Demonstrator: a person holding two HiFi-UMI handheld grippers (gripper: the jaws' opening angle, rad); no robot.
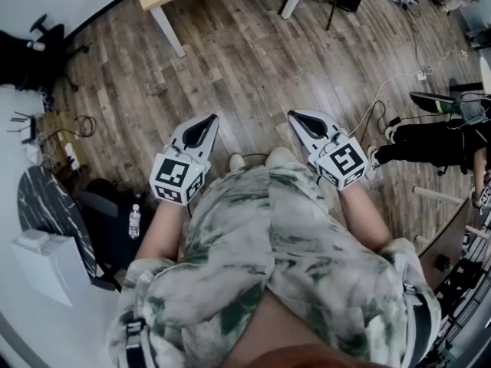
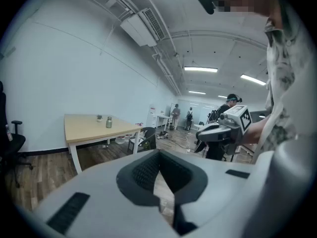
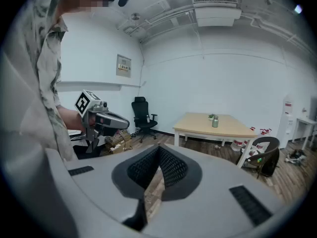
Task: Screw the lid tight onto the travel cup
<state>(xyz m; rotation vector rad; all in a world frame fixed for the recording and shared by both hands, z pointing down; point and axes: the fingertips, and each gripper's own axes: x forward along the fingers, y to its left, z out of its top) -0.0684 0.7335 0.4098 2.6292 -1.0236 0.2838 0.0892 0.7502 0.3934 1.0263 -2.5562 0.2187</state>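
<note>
Approach seemed the needed first move: left tongs (image 1: 209, 121) and right tongs (image 1: 295, 118) were closed and empty, with the travel cup (image 3: 215, 121) far ahead.

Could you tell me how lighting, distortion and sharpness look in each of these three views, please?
Head view: strong fisheye, the floor planks bow, light is even. Left gripper view: ceiling lights flare slightly, dark round vignette at the corners. Right gripper view: same vignette, the table is sharp.

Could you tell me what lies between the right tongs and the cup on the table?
Only bare wood floor, then the tabletop, seen in the right gripper view.
</note>
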